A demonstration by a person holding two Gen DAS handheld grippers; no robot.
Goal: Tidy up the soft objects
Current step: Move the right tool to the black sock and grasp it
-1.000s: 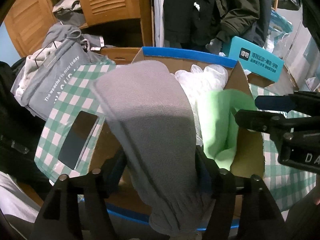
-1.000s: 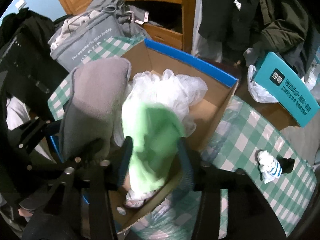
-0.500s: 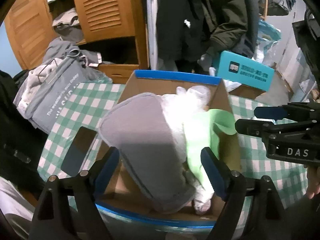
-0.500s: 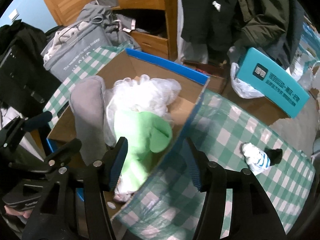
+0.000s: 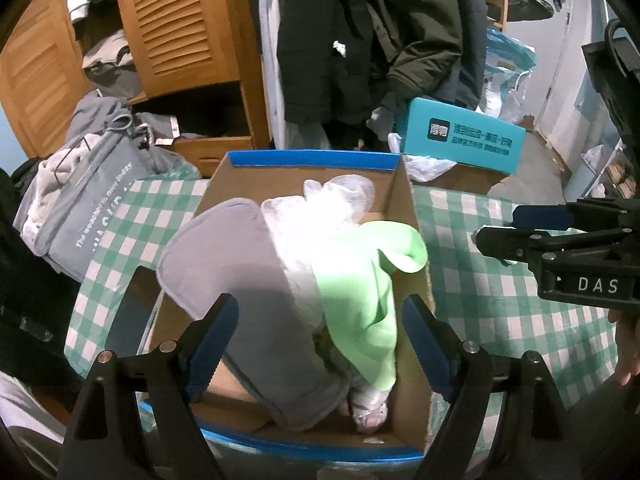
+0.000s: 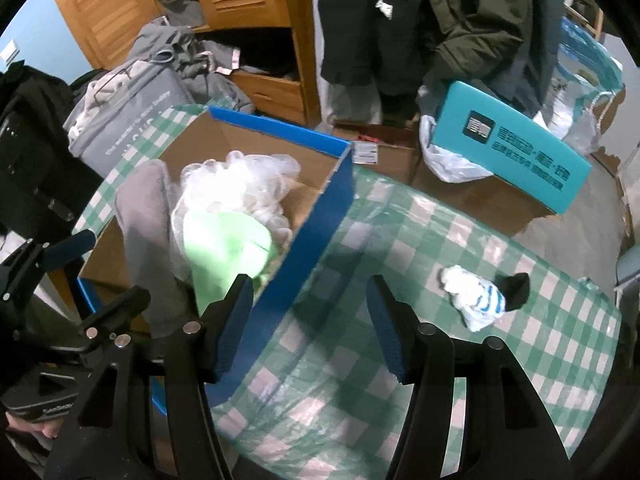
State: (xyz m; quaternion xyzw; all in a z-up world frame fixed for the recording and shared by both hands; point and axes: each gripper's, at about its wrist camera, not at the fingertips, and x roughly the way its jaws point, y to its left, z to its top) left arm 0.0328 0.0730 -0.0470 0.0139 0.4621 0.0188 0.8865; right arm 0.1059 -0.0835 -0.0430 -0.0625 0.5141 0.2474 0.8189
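1. Cluttered room: wooden louvred wardrobe doors (image 5: 180, 28), dark coats (image 5: 360, 40) hanging, a teal box (image 6: 508, 152) on the floor behind. My surface (image 6: 440, 248) wears a green-checked cloth.
2. Cardboard box (image 5: 312, 160) with blue edging sits on the surface. Inside: grey cloth (image 5: 248, 280) draped over the left side, green cloth (image 5: 360, 280) to the right, clear plastic bags (image 5: 324, 208) between and behind them.
3. My left gripper (image 5: 320, 344) hovers over the box; jaws just widened, released, nothing pinched.
4. My right gripper (image 6: 312, 320) straddles the box's right wall; jaws just eased apart, released, empty.
5. A striped white sock (image 6: 472, 300) and a black sock (image 6: 514, 286) touching it lie on the surface, well right of the box.
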